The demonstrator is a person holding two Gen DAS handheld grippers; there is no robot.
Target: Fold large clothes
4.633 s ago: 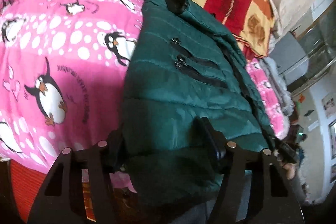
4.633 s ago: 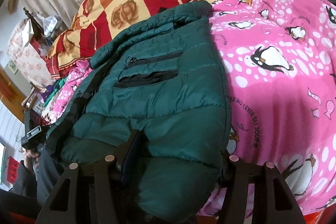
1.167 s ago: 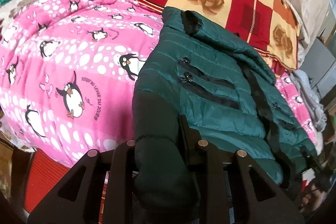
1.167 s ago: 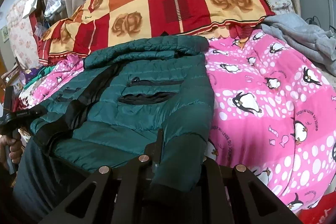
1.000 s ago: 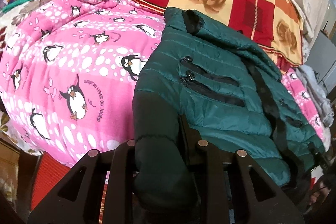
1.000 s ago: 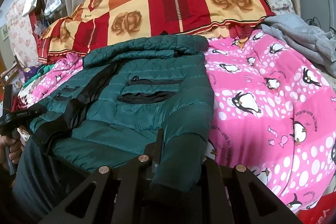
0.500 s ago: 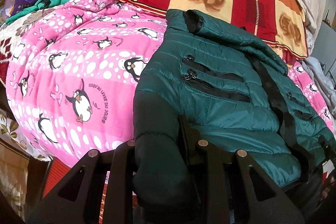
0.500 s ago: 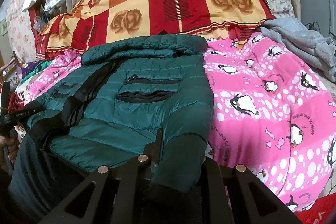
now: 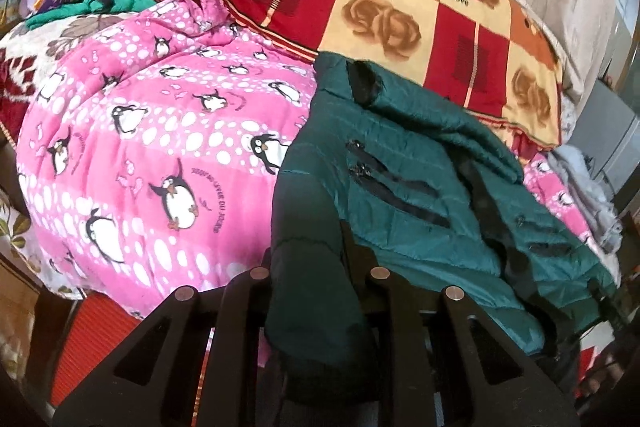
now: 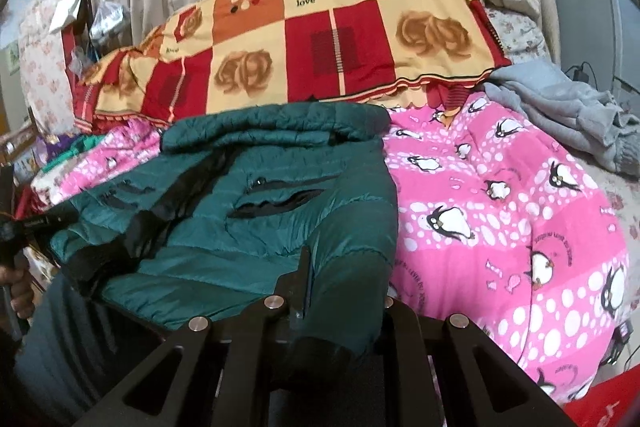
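Observation:
A dark green puffer jacket (image 9: 400,155) lies front up on the bed, its collar toward the checkered pillow. In the left wrist view my left gripper (image 9: 308,255) has its jaws closing on the jacket's near sleeve (image 9: 304,219), which bulges up between the fingers. The right wrist view shows the same jacket (image 10: 248,227). There my right gripper (image 10: 344,279) is shut on the other sleeve (image 10: 360,227). A hand holding the left gripper's handle (image 10: 24,227) shows at that view's left edge. Both fingertips are hidden in the fabric.
A pink penguin blanket (image 9: 160,147) covers the bed on both sides of the jacket (image 10: 500,207). A red and yellow rose-patterned pillow (image 10: 320,39) lies behind it. A grey garment (image 10: 568,111) is heaped at the right. Clothes pile up at the far left (image 9: 92,3).
Both grippers have risen and drawn back a little with the sleeves in them. The bed and pillow now sit lower and farther off in both views.

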